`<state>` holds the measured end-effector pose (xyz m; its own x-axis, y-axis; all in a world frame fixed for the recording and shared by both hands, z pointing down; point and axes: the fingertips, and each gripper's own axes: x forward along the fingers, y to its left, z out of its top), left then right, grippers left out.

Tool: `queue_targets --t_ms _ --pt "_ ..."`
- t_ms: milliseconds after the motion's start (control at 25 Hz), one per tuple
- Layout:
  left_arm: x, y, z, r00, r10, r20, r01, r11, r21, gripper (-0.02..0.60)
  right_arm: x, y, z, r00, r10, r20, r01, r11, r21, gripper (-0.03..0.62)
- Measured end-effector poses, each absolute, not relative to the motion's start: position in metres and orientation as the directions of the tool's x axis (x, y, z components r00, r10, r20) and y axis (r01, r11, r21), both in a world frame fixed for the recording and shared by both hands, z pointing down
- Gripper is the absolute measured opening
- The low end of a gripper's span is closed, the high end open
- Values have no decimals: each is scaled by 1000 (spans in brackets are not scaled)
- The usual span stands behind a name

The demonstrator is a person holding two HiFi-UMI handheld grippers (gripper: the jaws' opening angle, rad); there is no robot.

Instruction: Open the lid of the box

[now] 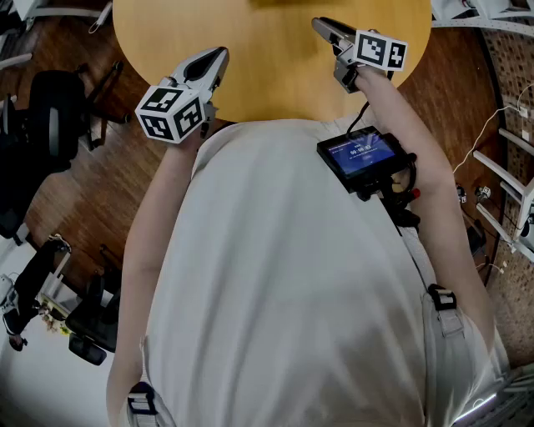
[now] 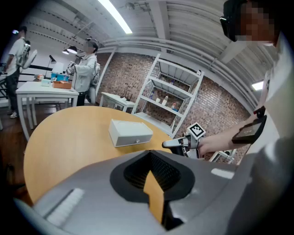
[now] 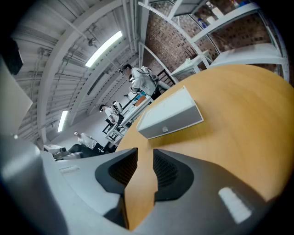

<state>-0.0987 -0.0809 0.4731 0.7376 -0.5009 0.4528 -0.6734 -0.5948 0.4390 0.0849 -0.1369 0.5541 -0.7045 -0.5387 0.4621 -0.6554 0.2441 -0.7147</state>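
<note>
A pale grey box (image 2: pixel 130 132) with a small round knob on its front lies flat on the round wooden table (image 2: pixel 69 137), lid down. In the right gripper view the box (image 3: pixel 170 114) lies a short way ahead of the jaws. My left gripper (image 2: pixel 149 153) hovers over the near table edge with its tips touching and nothing between them. My right gripper (image 3: pixel 145 153) is open, with a narrow gap showing only bare table. In the head view the left gripper (image 1: pixel 221 54) and right gripper (image 1: pixel 318 25) both reach over the table's near rim; the box is out of that view.
A white shelf rack (image 2: pixel 172 98) stands against the brick wall behind the table. Several people stand at white desks (image 2: pixel 46 89) farther back. Dark chairs (image 1: pixel 50 117) sit on the wooden floor at the left. A small screen (image 1: pixel 363 154) is strapped to the right forearm.
</note>
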Motion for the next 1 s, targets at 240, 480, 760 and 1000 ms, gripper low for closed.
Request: queue_targets --t_ms 240,480,760,1000 --pt "-113 -54 460 701 -555 449 -714 -553 430 0 97 -157 567 -666 -536 519 -674 134 -727 140" --pt "-144 -60 475 632 -619 467 -773 -456 440 0 72 -209 602 -662 -455 596 -706 109 -700 183" --pt "-167 -75 497 593 -632 498 -799 -391 456 0 55 -255 639 -625 -400 670 -746 54 -664 168" --pt "-166 -82 497 600 -627 498 -794 -389 467 0 63 -262 644 -619 -373 692 -756 44 -653 126"
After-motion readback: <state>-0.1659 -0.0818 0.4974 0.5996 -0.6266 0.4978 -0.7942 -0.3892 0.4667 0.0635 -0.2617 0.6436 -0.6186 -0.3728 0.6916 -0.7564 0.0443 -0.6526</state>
